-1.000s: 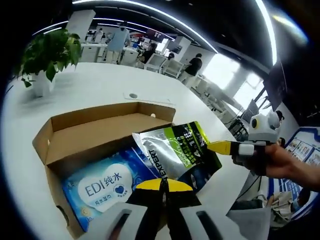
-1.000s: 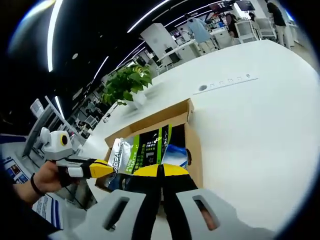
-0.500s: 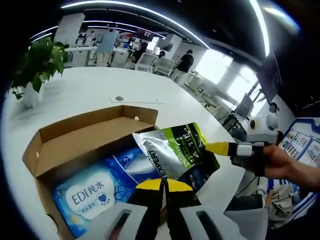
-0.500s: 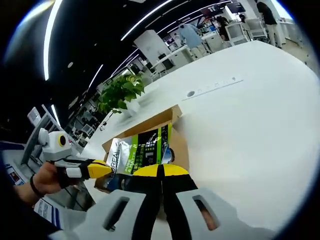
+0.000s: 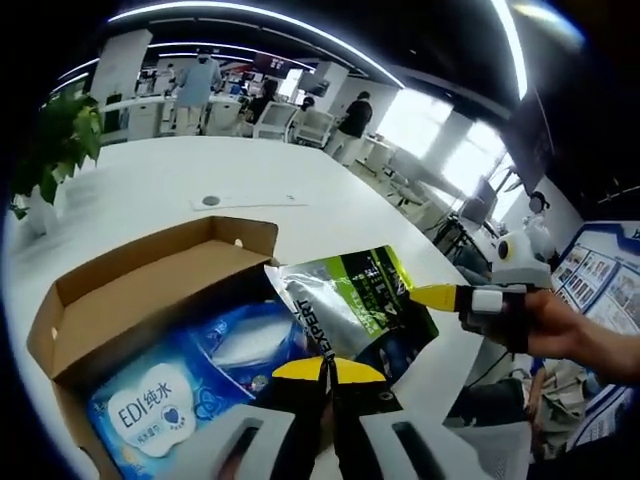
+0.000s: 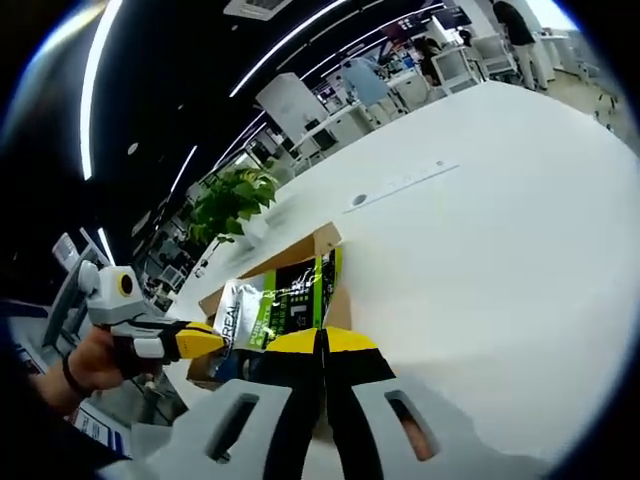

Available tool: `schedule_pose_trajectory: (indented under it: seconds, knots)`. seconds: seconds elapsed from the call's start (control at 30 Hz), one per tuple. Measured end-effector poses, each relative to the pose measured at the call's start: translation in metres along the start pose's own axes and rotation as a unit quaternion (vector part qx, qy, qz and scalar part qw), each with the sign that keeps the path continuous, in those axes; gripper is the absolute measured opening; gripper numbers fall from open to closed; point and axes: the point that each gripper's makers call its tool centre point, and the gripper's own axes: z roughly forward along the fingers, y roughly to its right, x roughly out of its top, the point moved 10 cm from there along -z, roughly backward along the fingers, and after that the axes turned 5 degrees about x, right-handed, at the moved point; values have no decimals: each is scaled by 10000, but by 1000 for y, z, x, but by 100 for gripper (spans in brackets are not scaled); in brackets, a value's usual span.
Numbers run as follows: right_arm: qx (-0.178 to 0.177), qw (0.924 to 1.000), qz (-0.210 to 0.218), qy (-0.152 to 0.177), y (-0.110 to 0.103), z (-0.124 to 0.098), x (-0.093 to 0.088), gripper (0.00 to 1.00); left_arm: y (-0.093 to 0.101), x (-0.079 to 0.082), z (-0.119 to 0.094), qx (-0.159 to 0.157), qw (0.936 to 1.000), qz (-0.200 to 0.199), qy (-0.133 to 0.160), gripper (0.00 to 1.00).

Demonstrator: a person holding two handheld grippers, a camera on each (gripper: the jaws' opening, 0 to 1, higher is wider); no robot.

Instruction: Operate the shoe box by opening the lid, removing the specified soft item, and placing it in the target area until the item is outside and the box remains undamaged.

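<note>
Both grippers' fingers (image 5: 300, 368) pinch the pouch (image 5: 350, 305) by opposite edges above the shoe box (image 5: 140, 290).

wipes pack (image 5: 165, 400): cut by box wall | pouch (image 5: 355, 305): lower edge behind claw

One shoe box (image 5: 150, 275), two soft packs (image 5: 350, 310) (image 5: 190, 375), one potted plant (image 5: 50, 150).

Shoe box (image 5: 150, 275): brown cardboard, open, resting on the white table. Inside lies a blue wet-wipes pack (image 5: 165, 395), flat. A silver, green and black pouch (image 5: 350, 305) is raised above the box's open edge, tilted, its printed face showing; it appears again at (image 6: 285, 305).
</note>
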Motion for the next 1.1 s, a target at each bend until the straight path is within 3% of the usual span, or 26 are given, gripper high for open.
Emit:
schedule_pose_trajectory:
  seconds: [0.6, 1.1]
  knots:
    - [-477, 9976, 359, 356, 46, -57, -2, 0, 51, 11, 51, -468, 9970, 496, -360, 1]
    - [-642, 9952, 532, 521, 74, -77, 6, 0, 76, 18, 80, -612, 9941, 724, -534, 1]
